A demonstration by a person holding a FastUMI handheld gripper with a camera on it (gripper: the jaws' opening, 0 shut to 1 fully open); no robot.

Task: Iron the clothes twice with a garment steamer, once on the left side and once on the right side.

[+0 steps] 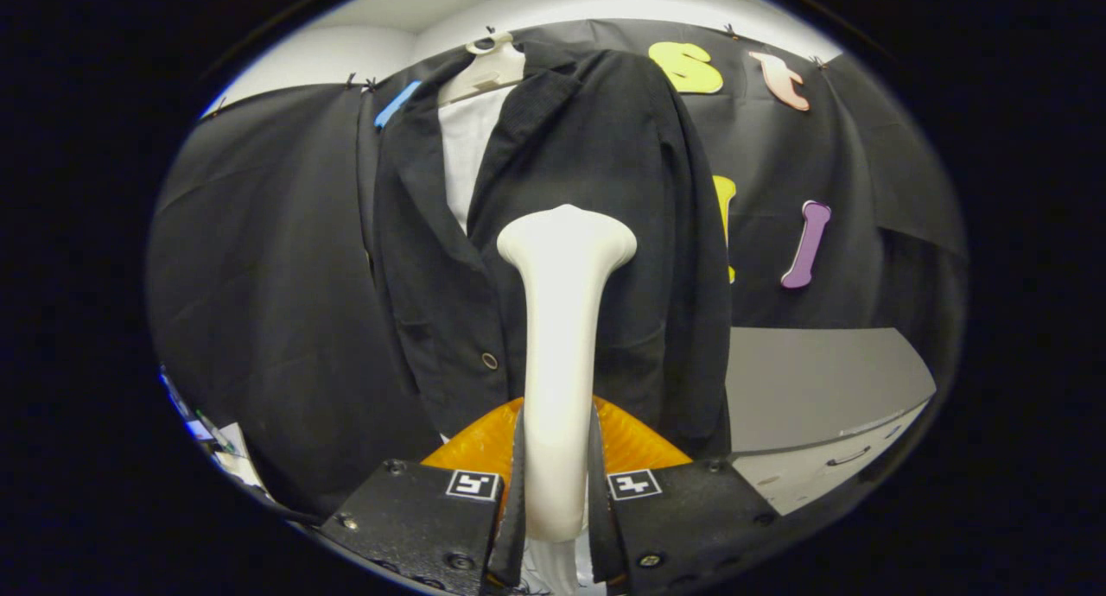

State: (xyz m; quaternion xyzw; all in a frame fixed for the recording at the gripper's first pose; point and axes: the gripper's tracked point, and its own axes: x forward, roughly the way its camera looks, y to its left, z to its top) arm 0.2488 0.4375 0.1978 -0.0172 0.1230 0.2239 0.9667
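Looking forward along my fingers, I see no bin or box holding anything; the nearest thing to a holder is the pale plastic hanger (486, 67) up top, which carries a dark, finely ribbed jacket (596, 233) with a white shirt (467, 155) showing in the open collar between its lapels. The jacket hangs flat against the black cloth wall (259, 259), its front lapped over and a small round button (490, 360) sitting low on the panel just left of my fingers. To the left of the jacket the cloth wall runs wide and bare; to the right, past the jacket's hanging sleeve edge, lies a grey tabletop (812, 389) with a pale drawer front and its handle (847, 456) below it, well apart from the garment. My gripper (557, 484) is clamped on the cream-white plastic garment steamer (562, 337): both fingers press the sides of its slim neck, which rises straight up between them and flares into a broad head in front of the jacket's middle, over the right front panel. Whether the head touches the fabric I cannot tell. An orange, ridged part (631, 445) shows just behind my fingers at the steamer's base.
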